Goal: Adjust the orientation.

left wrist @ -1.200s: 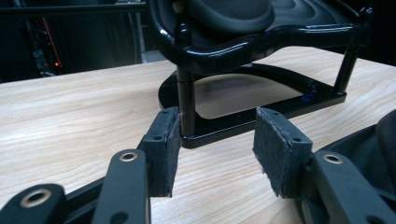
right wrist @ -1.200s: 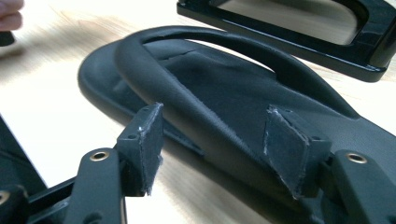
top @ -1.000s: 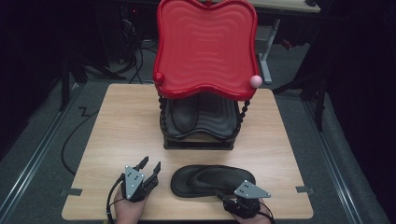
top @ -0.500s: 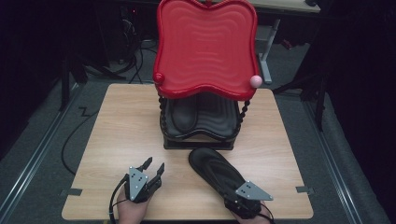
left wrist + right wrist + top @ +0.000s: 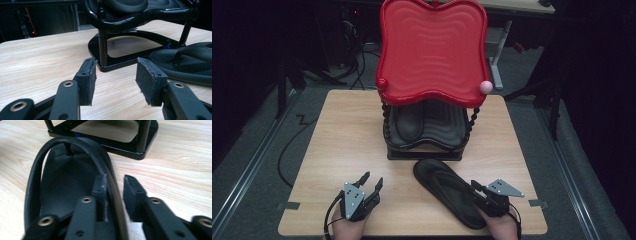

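A black flip-flop [image 5: 447,192] lies aslant on the wooden table [image 5: 347,140], its toe toward the rack. My right gripper [image 5: 475,189] is at its right side. In the right gripper view the jaws [image 5: 115,181] straddle the flip-flop's [image 5: 65,182] strap: the left pad [image 5: 100,187] lies against it and the right pad [image 5: 131,192] stands a little off it. These jaws have just been closing, and I read them as open. My left gripper [image 5: 372,180] rests near the front left edge, and its open jaws [image 5: 116,72] hold nothing. The same flip-flop [image 5: 185,62] lies to the right of them.
A black two-tier rack [image 5: 424,147] stands mid-table with a red wavy tray [image 5: 432,50] on top and dark footwear [image 5: 409,122] on its lower shelf. Its base [image 5: 125,147] is just beyond the flip-flop's toe. Bare table lies left of the rack.
The flip-flop has swung from lying crosswise to lying aslant with its toe toward the rack. My right gripper has moved right along with its heel end. The left gripper has stayed put.
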